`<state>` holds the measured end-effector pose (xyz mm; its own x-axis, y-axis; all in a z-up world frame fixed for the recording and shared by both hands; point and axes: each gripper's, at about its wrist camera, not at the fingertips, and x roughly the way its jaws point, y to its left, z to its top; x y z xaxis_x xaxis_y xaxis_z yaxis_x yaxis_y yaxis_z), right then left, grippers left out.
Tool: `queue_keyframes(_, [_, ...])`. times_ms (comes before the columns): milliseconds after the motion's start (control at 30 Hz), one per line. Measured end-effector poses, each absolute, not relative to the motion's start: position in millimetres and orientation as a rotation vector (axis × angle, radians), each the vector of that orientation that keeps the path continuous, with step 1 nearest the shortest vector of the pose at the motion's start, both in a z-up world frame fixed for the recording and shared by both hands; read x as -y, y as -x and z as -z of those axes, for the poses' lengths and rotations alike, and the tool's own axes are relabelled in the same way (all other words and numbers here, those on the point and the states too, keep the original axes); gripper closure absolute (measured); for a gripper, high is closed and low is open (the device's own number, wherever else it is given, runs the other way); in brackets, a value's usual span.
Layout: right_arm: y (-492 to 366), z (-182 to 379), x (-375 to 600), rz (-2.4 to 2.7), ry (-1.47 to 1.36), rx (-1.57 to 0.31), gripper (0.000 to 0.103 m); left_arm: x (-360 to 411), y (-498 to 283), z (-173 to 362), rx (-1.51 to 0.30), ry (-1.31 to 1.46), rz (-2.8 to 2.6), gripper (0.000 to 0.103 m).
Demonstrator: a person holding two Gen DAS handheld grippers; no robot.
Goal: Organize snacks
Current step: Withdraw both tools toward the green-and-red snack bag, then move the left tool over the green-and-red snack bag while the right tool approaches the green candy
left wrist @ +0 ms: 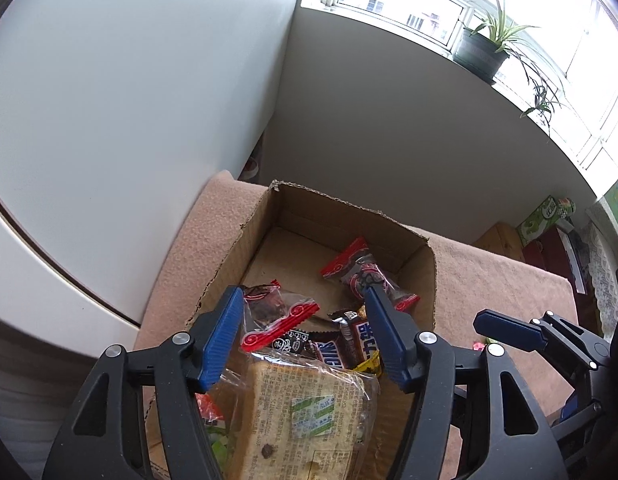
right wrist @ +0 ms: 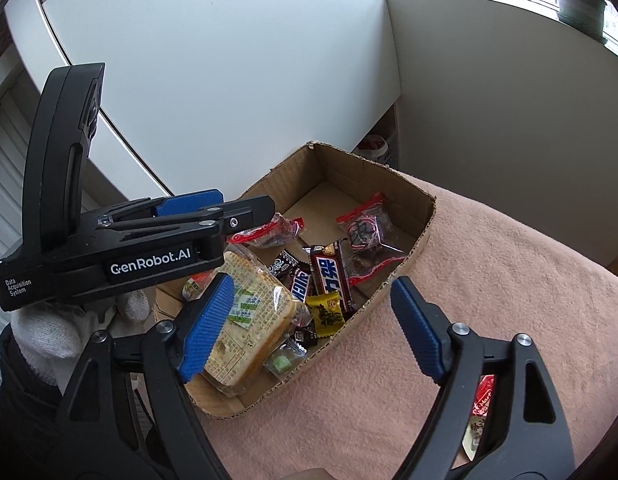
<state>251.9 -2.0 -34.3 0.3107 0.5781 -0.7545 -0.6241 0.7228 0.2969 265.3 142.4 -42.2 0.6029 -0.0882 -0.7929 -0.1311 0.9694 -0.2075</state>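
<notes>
An open cardboard box [left wrist: 349, 210] [right wrist: 427, 220] on a pink blanket holds several snacks. A clear-wrapped bread slice [left wrist: 309, 408] [right wrist: 249, 320] lies at its near end. Dark Snickers bars [left wrist: 349, 346] [right wrist: 329, 276], red-edged clear packets [left wrist: 365, 272] [right wrist: 369, 236], a yellow candy [right wrist: 327, 312] and a green one [right wrist: 281, 362] lie beside it. My left gripper [left wrist: 305, 300] [right wrist: 265, 208] hangs open above the bread, its pads clear of the wrapper. My right gripper [right wrist: 311, 284] [left wrist: 505, 328] stands open over the box's right rim, holding nothing.
The blanket [right wrist: 509, 280] stretches right of the box, with a red-wrapped snack [right wrist: 483, 400] under my right gripper's frame. A white-gloved hand [right wrist: 49, 332] holds the left gripper. White cabinet panels stand left; a potted plant [left wrist: 481, 52] sits on the windowsill.
</notes>
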Motion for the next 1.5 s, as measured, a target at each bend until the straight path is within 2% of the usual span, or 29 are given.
queue_keyframes(433, [-224.8, 20.3, 43.2, -0.742, 0.09, -0.924, 0.015, -119.5, -241.5, 23.4, -0.879, 0.185, -0.028, 0.039])
queue_keyframes(533, [-215.8, 15.5, 57.4, -0.725, 0.085, -0.907, 0.015, -111.9, -230.4, 17.1, -0.858, 0.177, -0.023, 0.033])
queue_keyframes(733, [-194.9, 17.3, 95.5, -0.663, 0.079, -0.869, 0.015, -92.1, -201.9, 9.2, -0.803, 0.132, -0.013, 0.033])
queue_keyframes(1100, [-140.9, 37.2, 204.4, -0.426, 0.059, -0.826, 0.014, -66.6, -137.0, 27.6, -0.772, 0.16, 0.022, 0.033])
queue_keyframes(1500, [-128.5, 72.6, 246.4, -0.419, -0.003, -0.89, 0.014, -19.4, -98.7, 69.4, -0.82, 0.205, 0.091, 0.033])
